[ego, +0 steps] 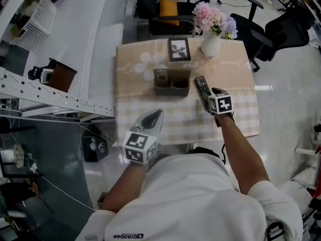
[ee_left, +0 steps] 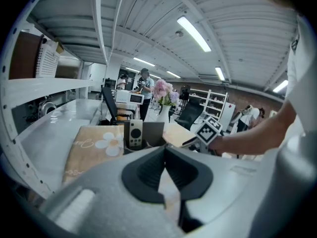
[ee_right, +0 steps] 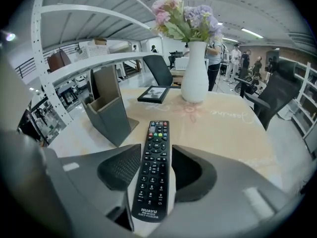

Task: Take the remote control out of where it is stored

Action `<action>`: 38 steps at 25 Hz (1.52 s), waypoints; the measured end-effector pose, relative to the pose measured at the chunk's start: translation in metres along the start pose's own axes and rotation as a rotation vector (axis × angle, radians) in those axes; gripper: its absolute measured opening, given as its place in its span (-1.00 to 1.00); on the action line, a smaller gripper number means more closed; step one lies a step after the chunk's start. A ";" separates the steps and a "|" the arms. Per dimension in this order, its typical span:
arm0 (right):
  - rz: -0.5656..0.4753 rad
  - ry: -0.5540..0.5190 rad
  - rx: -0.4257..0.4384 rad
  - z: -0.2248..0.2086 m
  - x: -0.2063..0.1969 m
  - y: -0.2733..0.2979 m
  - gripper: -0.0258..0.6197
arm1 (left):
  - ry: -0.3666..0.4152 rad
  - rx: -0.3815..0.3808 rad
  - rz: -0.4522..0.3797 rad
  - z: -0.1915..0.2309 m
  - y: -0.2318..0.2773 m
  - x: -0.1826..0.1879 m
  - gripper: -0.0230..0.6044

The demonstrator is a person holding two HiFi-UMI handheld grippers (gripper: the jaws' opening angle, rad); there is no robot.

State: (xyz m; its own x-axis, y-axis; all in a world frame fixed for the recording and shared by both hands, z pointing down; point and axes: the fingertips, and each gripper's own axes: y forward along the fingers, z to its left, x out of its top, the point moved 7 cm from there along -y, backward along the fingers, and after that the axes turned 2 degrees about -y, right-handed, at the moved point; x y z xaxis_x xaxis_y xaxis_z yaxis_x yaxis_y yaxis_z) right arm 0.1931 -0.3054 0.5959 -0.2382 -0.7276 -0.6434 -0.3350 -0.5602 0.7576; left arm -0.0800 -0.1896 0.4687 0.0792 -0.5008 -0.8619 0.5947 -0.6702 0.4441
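Your right tongs (ee_right: 157,148) sit loose around the remote (ee_right: 154,177) beside the holder (ego: 172,90), left tongs (ee_left: 165,150) pinched empty: back out crooked and you'll drag it.

Your left forearm (ego: 118,192) comes up from 7 o'clock in the head view. Your left gripper (ego: 156,115) points toward 1 o'clock, tilted slightly down, its jaws closed tip to tip with nothing in them. Your right forearm (ego: 243,152) reaches in from 5 o'clock. Your right gripper (ego: 209,99) points toward 11 o'clock, pitched down more steeply, with its jaws parted either side of the remote control (ee_right: 154,177) and not clamping it.
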 end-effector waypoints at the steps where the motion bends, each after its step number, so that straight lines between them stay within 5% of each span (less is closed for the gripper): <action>1: -0.013 0.008 0.000 0.002 -0.001 -0.004 -0.31 | 0.002 -0.005 -0.003 0.001 -0.002 0.000 -0.92; 22: -0.450 0.086 0.141 0.121 0.033 -0.150 -0.69 | 0.047 -0.113 -0.082 0.005 -0.048 0.035 -0.92; 25: -0.488 0.073 0.119 0.133 0.035 -0.158 -0.90 | 0.058 -0.122 -0.094 0.007 -0.053 0.038 -0.92; 38: -0.509 -0.029 0.116 0.170 0.034 -0.162 -0.90 | 0.094 -0.139 -0.101 0.011 -0.065 0.038 -0.92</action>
State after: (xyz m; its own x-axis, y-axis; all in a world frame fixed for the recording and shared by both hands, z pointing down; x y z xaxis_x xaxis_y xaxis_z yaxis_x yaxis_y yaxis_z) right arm 0.0843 -0.1717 0.4322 -0.0432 -0.3628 -0.9309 -0.5137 -0.7911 0.3321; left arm -0.1239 -0.1711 0.4095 0.0840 -0.3769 -0.9225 0.7077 -0.6292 0.3215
